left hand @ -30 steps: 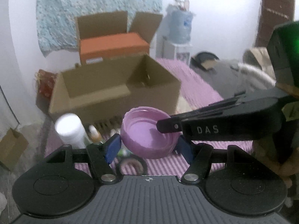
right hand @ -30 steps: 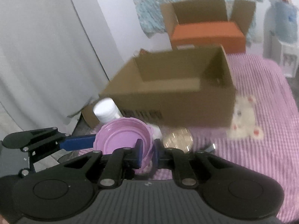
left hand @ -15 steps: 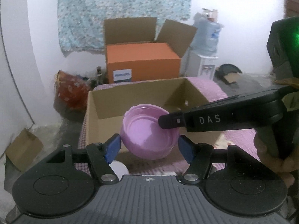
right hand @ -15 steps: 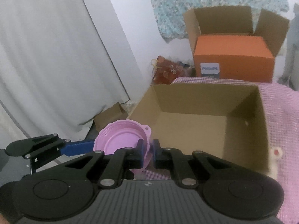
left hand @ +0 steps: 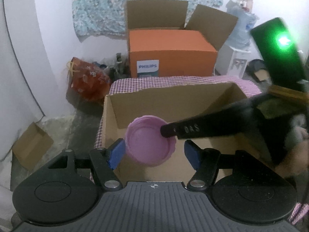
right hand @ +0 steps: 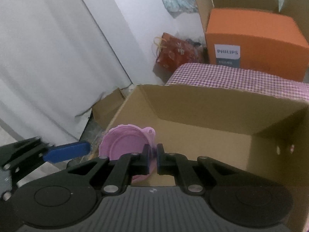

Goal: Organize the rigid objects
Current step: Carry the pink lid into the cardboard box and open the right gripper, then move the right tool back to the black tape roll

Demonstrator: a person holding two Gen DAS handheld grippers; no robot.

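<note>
The lid, a shallow pink plastic round with a raised rim and a small loop tab on its edge, hangs hollow side up over the near left corner of the open box, above the bare cardboard floor.

From the left: the left gripper stands about half wide, its blue pads either side of the lid. The left pad looks to be at the rim and the right one stands off, so I cannot say that it carries any of the weight. The right gripper has its jaws pinched tight on the lid's rim, and that pinch plainly holds it.

My reading is that this is the carry-and-drop step: the lid is over the box and not yet let go. Next, the lid should go lower toward the box floor, the left gripper should stay clear, and the right jaws should part so the lid lands flat inside, not on the box wall.
</note>
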